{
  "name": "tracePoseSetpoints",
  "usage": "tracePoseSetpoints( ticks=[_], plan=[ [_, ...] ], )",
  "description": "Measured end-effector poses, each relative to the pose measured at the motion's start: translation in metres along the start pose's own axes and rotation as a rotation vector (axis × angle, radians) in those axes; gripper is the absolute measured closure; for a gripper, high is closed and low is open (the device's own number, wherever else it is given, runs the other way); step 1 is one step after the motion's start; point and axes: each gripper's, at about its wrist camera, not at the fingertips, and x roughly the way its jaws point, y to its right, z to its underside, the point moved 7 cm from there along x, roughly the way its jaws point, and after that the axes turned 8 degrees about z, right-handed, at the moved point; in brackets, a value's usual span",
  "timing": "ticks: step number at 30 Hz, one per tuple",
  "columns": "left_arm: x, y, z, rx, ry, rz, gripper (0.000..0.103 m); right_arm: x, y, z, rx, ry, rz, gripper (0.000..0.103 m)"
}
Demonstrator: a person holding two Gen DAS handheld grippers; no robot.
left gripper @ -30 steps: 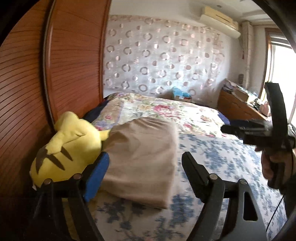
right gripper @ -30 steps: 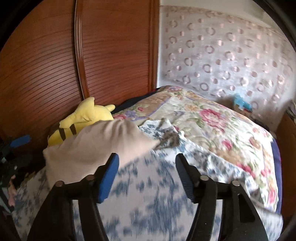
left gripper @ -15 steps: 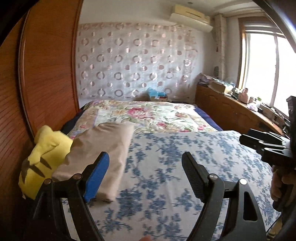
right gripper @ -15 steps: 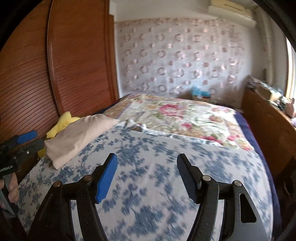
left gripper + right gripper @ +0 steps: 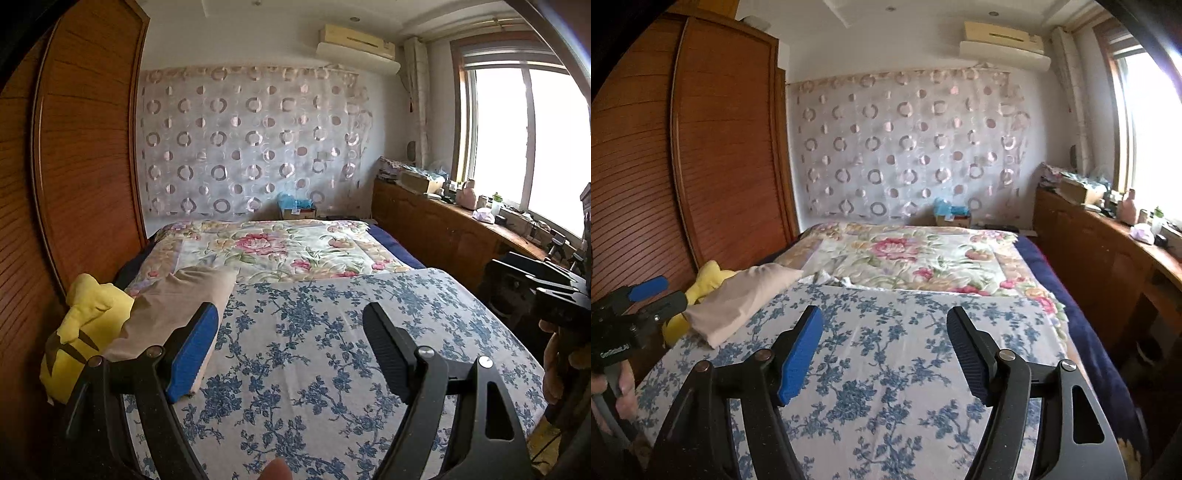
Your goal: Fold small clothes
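A folded beige cloth (image 5: 177, 306) lies at the left edge of the bed, against a yellow plush toy (image 5: 85, 332). My left gripper (image 5: 288, 314) hovers open over the blue-flowered sheet (image 5: 314, 343), with the cloth just behind its blue left finger and nothing between the jaws. My right gripper (image 5: 883, 314) is further right over the same sheet (image 5: 886, 369); its jaws are opening and are empty. From there the beige cloth (image 5: 742, 295) sits well off to the left, beyond the left gripper (image 5: 661, 293). In the left wrist view the right gripper (image 5: 502, 273) shows at the right edge.
A rose-patterned quilt (image 5: 280, 251) covers the far half of the bed. A wooden wardrobe (image 5: 701, 166) runs along the left, and a low wooden cabinet (image 5: 1108, 251) with clutter stands under the window on the right. A hand (image 5: 624, 384) grips the left tool's handle.
Both grippers have drawn back from the beige cloth and swung right; the cloth now sits small at the left of both views. The right jaws stand slightly wider.
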Motion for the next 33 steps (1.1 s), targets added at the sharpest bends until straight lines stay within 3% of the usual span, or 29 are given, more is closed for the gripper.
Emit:
tracePoseSetpoints(
  ticks=[5,33],
  plan=[
    [-0.002,0.003,-0.003,0.006,0.001,-0.014,0.022,0.000,-0.006,0.007,0.009,0.012,-0.005,0.022],
    [-0.006,-0.002,-0.003,-0.007,0.004,-0.025,0.022,0.007,0.005,0.011,0.007,0.025,0.018,0.021]
  ],
)
